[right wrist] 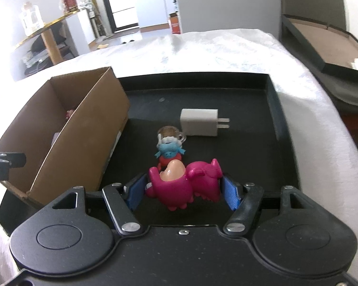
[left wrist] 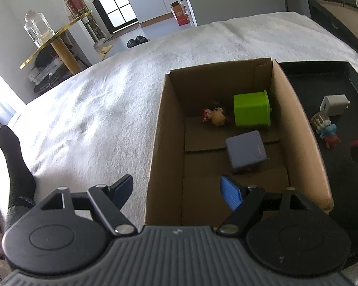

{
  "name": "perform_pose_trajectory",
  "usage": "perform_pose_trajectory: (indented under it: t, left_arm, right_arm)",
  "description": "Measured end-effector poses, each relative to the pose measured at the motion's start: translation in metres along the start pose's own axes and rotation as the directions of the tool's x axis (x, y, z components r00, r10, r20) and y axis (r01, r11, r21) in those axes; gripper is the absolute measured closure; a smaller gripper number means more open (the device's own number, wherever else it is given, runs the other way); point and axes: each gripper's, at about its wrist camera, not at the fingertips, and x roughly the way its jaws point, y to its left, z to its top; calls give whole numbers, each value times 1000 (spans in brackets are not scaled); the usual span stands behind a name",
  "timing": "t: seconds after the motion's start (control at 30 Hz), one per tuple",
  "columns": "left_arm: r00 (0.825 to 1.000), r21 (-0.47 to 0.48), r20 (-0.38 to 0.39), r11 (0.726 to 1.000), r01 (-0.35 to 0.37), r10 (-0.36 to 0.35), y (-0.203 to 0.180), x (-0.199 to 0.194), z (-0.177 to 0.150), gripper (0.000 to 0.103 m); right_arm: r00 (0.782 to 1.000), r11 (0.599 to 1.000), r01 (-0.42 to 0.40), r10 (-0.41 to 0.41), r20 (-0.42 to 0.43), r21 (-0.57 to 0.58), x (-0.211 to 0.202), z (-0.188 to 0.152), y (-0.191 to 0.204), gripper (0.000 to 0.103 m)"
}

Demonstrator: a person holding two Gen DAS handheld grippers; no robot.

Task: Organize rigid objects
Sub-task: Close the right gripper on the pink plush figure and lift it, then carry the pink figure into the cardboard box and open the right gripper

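A cardboard box (left wrist: pixel 169 143) stands on the white bed cover, holding a green box (left wrist: pixel 251 109), a grey-blue cube (left wrist: pixel 247 151) and a small figurine (left wrist: pixel 216 115). My left gripper (left wrist: pixel 179 190) is open and empty above the box's near left wall. Beside the box is a black tray (right wrist: pixel 272 109) with a white charger (right wrist: pixel 200 122), a blue-and-red figurine (right wrist: pixel 170 151) and a pink figurine (right wrist: pixel 186 186). My right gripper (right wrist: pixel 185 191) is open, its pads on either side of the pink figurine; contact is unclear. The box also shows in the right wrist view (right wrist: pixel 83 128).
The tray and its toys also show in the left wrist view (left wrist: pixel 327 78). A gold-edged shelf unit (left wrist: pixel 55 35) with jars stands beyond the bed at left. A dark open case (right wrist: pixel 322 45) lies to the right. A leg in a black sock (left wrist: pixel 14 162) is at left.
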Motion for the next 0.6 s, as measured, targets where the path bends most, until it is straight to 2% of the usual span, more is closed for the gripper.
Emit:
perform_pose_trajectory:
  t: [0.3,0.6]
  left_arm:
    - [998,-65,1,996,56,-56,9,4,10,24]
    - [996,-118,20,989,92,-90,15,9,0,24]
  right_arm:
    - [999,999,42,-42,29,-31,-16,18,16,38]
    - [997,996,58,-55,63,-60,-26,32,39,38]
